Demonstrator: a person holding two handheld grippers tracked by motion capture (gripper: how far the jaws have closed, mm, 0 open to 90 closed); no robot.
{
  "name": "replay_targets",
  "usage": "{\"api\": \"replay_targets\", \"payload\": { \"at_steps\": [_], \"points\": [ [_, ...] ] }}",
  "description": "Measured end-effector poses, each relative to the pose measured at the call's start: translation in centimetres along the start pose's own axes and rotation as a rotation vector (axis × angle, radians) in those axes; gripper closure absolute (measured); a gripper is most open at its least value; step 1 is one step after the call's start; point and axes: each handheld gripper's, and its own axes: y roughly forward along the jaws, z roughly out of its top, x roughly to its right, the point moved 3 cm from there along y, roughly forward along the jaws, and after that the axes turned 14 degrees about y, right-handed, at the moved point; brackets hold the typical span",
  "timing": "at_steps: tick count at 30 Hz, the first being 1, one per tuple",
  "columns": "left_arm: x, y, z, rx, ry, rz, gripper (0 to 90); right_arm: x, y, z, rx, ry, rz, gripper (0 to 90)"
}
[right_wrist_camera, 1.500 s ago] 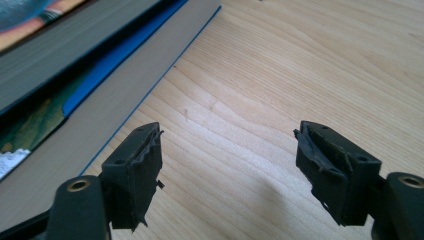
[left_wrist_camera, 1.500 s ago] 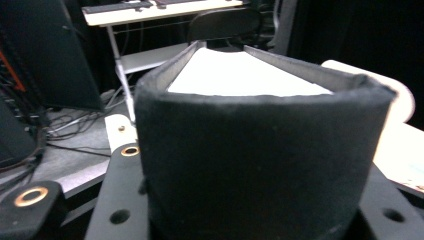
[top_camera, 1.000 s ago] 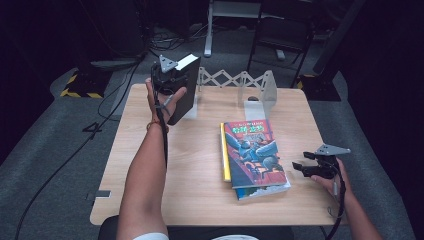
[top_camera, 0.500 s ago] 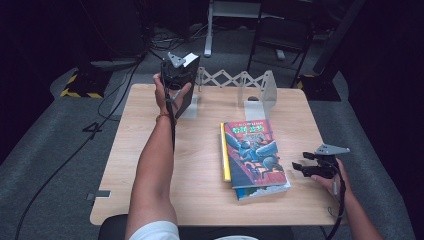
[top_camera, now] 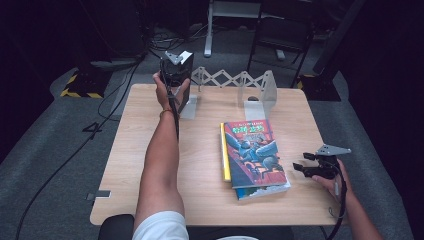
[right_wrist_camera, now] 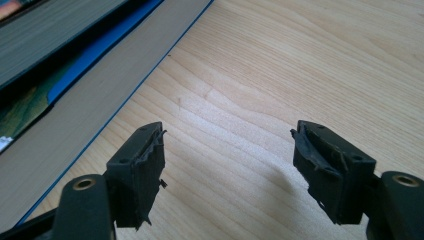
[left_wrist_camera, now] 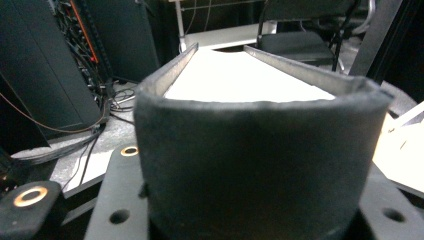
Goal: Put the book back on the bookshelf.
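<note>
My left gripper (top_camera: 176,67) is shut on a black book (top_camera: 183,85), held upright above the table's far left, just in front of the left end of a metal book rack (top_camera: 227,80). In the left gripper view the black book (left_wrist_camera: 260,160) has its spine towards the camera and its white page edges run away from it. A stack of books (top_camera: 255,152) with a colourful cover on top lies flat right of the table's middle. My right gripper (top_camera: 306,169) hovers low just right of the stack, open, with bare wood between its jaws (right_wrist_camera: 227,150) and the stack's page edges (right_wrist_camera: 65,45) to the left.
The rack has a folding lattice back and grey metal bookends (top_camera: 260,95) on the wooden table (top_camera: 150,200). A chair and cables stand on the dark floor behind the table. A person's left forearm stretches across the table's left half.
The left hand has carried the black book a little farther back and lower, towards the rack's left end. The right gripper has stayed where it was.
</note>
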Motion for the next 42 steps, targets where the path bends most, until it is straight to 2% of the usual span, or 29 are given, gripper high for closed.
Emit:
{"api": "replay_targets", "payload": {
  "at_steps": [9, 10, 14, 19, 24, 30, 42],
  "points": [
    [0.3, 0.5, -1.1, 0.032, -0.044, 0.011, 52.0, -0.2, -0.3, 0.0, 0.009, 0.000, 0.001, 29.5],
    [0.3, 0.4, -1.3, 0.045, -0.063, 0.018, 52.0, -0.2, -0.3, 0.0, 0.010, -0.005, 0.001, 29.5],
    [0.4, 0.1, -1.9, 0.068, -0.087, 0.014, 51.7, -0.1, -0.3, 0.1, 0.012, -0.009, 0.002, 29.7],
    [-0.1, -0.6, -3.0, 0.066, -0.126, 0.005, 51.3, -0.3, -0.2, 0.0, 0.002, -0.013, 0.002, 29.7],
    [-0.4, -1.2, -3.5, 0.065, -0.084, -0.034, 50.9, -0.5, -0.2, 0.1, 0.005, -0.023, 0.000, 29.7],
    [-0.3, -1.5, -3.5, 0.050, -0.064, -0.040, 50.4, -0.6, 0.1, 0.0, -0.010, -0.025, 0.005, 29.7],
    [-0.6, -2.3, -3.4, 0.013, 0.002, -0.054, 47.4, -1.0, 0.2, -0.1, -0.030, -0.046, 0.009, 29.5]
  ]
}}
